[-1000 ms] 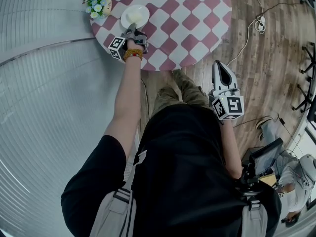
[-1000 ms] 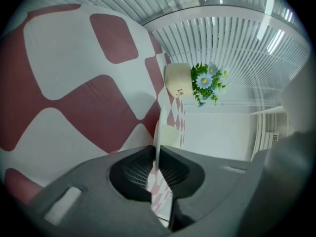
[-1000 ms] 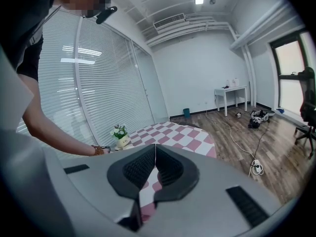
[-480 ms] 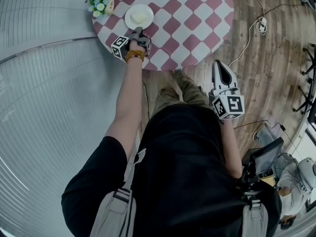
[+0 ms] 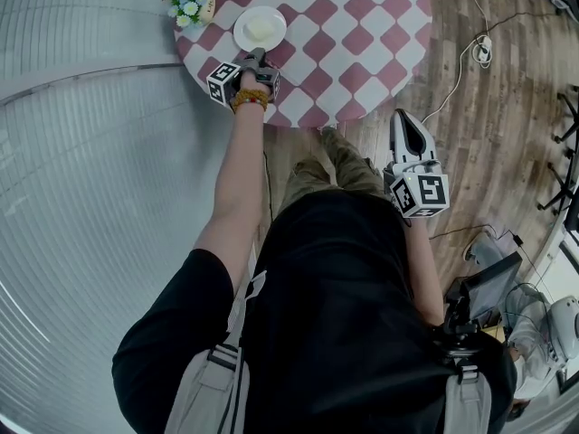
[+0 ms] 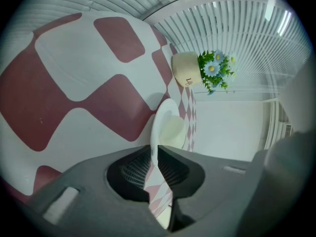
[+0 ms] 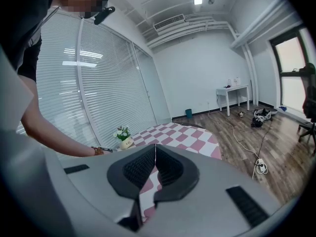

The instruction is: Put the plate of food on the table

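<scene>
My left gripper (image 6: 153, 149) is clenched on the near rim of the plate (image 5: 260, 28). In the left gripper view the thin white edge runs straight into the narrow slot between the jaws. The plate is over the checked table (image 5: 362, 34), near its edge on my side, with the little flower pot (image 5: 192, 0) close beside it. The pale lump of food (image 6: 174, 128) lies in the middle of the dish. The plate looks down on the cloth or very nearly so, but I cannot tell whether its far edge is touching.

I judge the step in hand to be setting the plate down and letting go. To do it well I should hold the plate level so the food does not slide. I should lower it until the base bears on the cloth, and only then part the jaws. Since I hold just the rim, opening too soon could let the plate drop or tip. After release I would draw the gripper back along the line of the rim, low and straight, so a jaw does not catch the edge and drag the plate toward the flowers.

My right gripper (image 7: 155, 148) is closed on nothing and hangs beside my body over the wooden floor (image 5: 488, 107), well apart from the table. It has no part in this step.
</scene>
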